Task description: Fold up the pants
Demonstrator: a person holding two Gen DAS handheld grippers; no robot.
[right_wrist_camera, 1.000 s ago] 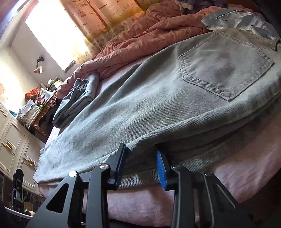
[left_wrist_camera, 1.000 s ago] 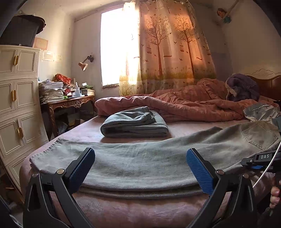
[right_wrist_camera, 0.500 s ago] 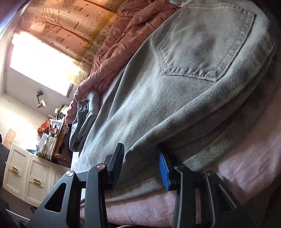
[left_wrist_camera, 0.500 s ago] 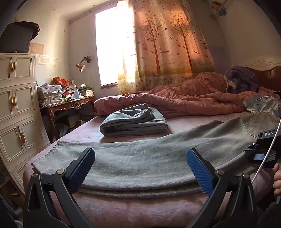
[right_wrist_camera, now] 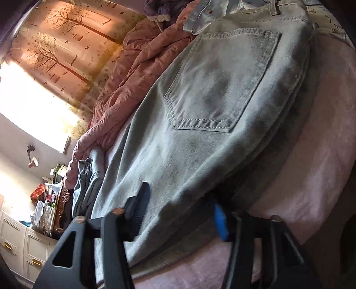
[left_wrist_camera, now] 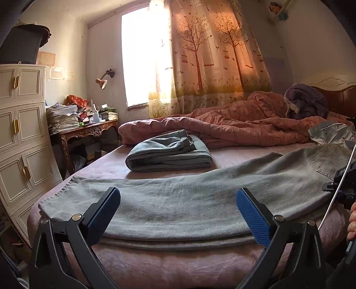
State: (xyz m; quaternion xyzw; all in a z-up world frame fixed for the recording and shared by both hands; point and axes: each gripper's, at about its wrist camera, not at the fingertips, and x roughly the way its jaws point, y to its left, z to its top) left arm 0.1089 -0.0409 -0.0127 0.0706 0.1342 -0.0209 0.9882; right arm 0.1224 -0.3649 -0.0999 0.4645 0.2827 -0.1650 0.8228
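The grey-green pants (left_wrist_camera: 189,200) lie flat across the near edge of the bed (left_wrist_camera: 155,264), doubled lengthwise so that one leg rests on the other, with the hem ends toward the cabinet side and the seat toward the headboard side. In the right wrist view the back pocket (right_wrist_camera: 222,82) faces up, and the waistband reaches a pale patterned garment (right_wrist_camera: 213,15) lying past it. The right gripper (right_wrist_camera: 178,211) sits at the near folded edge of the pants below that pocket; its jaws are closing with the layered fabric edge between them, one finger above the cloth and the blue pad under the fold, though motion blur prevents confirming that the pads press on the cloth. The left gripper (left_wrist_camera: 178,213) hovers at the near edge around the leg portion, its jaws spread wide and its blue pads clear of the fabric, holding nothing. Behind the pants, apart from them, a second pair of trousers (left_wrist_camera: 169,153) sits already folded on the pink sheet. Farther back a rumpled pink quilt (left_wrist_camera: 222,124) runs across the bed, with a purple garment (left_wrist_camera: 304,100) heaped near the headboard. A cream cabinet (left_wrist_camera: 20,137) and a cluttered wooden desk (left_wrist_camera: 89,131) stand beyond the foot, below the bright window (left_wrist_camera: 142,53) and tree-print curtain (left_wrist_camera: 211,55).
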